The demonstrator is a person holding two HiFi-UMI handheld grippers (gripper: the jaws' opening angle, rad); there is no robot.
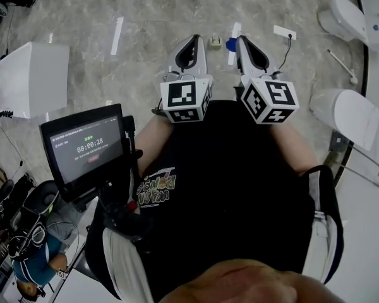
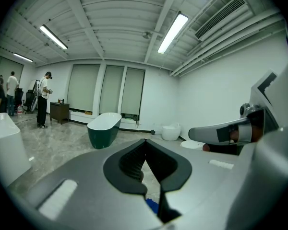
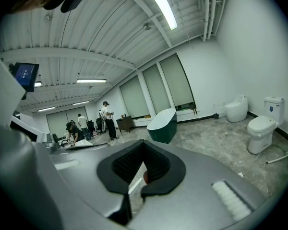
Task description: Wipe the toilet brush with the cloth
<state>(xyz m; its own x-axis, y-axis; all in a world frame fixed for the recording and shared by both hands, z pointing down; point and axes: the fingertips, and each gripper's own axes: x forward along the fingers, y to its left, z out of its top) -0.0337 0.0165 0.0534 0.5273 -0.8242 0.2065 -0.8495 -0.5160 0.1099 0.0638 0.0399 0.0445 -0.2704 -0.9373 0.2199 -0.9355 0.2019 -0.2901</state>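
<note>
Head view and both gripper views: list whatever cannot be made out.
Head view: the blue item on the floor is partly behind the right gripper; cloth or not is unclear.
Head view: the thin stick near the toilet is too small to identify.
Left gripper view: only a blue sliver shows beneath the left gripper's closed jaws.

The left hand-held gripper (image 1: pixel 195 38) and the right hand-held gripper (image 1: pixel 242 40) have pale grey shells and black jaw linings, and each carries black-and-white square markers. The polished stone floor (image 1: pixel 151 17) is grey with lighter veins. The oval bathtub (image 2: pixel 104 128) is dark green with a white rim. A small scrap (image 1: pixel 231 43) on the floor is blue.
</note>
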